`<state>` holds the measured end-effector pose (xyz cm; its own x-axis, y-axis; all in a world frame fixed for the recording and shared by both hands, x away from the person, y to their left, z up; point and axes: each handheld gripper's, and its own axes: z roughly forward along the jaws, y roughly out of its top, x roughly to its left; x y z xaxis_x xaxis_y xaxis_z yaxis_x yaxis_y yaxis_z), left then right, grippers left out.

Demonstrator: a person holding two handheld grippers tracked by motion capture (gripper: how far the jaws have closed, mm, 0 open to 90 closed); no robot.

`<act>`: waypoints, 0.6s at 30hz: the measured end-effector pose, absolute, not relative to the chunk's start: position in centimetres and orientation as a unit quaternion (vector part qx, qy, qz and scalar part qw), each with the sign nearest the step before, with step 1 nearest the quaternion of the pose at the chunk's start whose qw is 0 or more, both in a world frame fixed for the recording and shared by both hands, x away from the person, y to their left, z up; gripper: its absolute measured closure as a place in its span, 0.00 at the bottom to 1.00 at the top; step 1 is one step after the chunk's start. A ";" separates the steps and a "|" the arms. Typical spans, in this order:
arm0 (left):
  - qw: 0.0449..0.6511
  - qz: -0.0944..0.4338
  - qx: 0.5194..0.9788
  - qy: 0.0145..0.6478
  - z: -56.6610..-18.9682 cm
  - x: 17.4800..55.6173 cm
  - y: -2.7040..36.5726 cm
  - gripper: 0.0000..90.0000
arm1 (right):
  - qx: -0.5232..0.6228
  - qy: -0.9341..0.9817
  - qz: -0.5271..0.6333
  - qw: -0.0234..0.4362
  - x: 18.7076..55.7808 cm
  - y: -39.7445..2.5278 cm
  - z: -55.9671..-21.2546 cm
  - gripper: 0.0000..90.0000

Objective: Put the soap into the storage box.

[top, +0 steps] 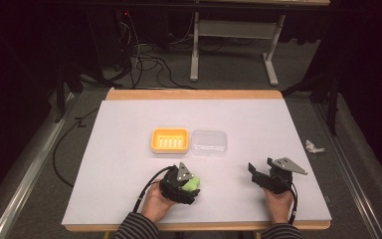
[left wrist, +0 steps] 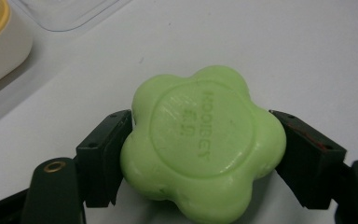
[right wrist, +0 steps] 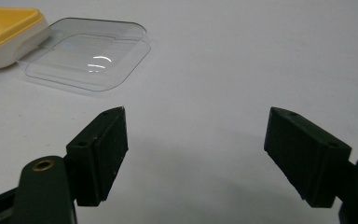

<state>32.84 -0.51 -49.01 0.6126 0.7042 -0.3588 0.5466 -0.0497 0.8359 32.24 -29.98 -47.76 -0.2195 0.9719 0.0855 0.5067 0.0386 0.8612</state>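
A green flower-shaped soap (left wrist: 203,144) sits between the two jaws of my left gripper (left wrist: 200,149), which press on its sides; in the high view the soap (top: 193,184) shows at the tip of the left gripper (top: 186,185) near the table's front. A yellow soap dish (top: 169,140) lies mid-table with a clear plastic lid (top: 209,142) beside it on the right. My right gripper (top: 259,175) rests at the front right, jaws wide apart over bare table (right wrist: 196,154), with nothing between them.
The white table top (top: 129,164) has a wooden far edge. A crumpled white scrap (top: 314,147) lies on the floor off the right side. Cables and a table frame stand beyond. The dish (right wrist: 4,32) and lid (right wrist: 86,56) lie ahead-left of the right gripper.
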 end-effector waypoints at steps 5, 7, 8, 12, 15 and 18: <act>0.537 0.072 0.721 0.433 -49.0 32.9 -0.5 0.29 | 0.559 0.662 0.412 0.281 32.2 -30.0 -47.7 0.24; 0.539 0.075 0.720 0.430 -49.0 32.9 -0.5 0.29 | 0.559 0.663 0.412 0.281 32.3 -30.1 -47.8 0.24; 0.539 0.075 0.720 0.430 -49.0 32.9 -0.5 0.29 | 0.561 0.662 0.412 0.279 32.3 -30.1 -47.8 0.24; 0.546 0.072 0.714 0.433 -48.5 32.8 -0.3 0.29 | 0.561 0.663 0.409 0.280 32.4 -30.0 -47.8 0.24; 0.552 0.071 0.711 0.429 -48.1 32.7 0.0 0.29 | 0.561 0.663 0.408 0.280 32.4 -30.0 -47.8 0.24; 0.559 0.072 0.706 0.429 -47.8 32.5 0.3 0.29 | 0.562 0.664 0.407 0.279 32.4 -30.0 -47.8 0.24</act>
<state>32.55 0.31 -47.81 0.6221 0.6860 -0.3772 0.5254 -0.0086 0.8508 32.39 -30.02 -47.78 -0.2130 0.9732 0.0863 0.5181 0.0376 0.8545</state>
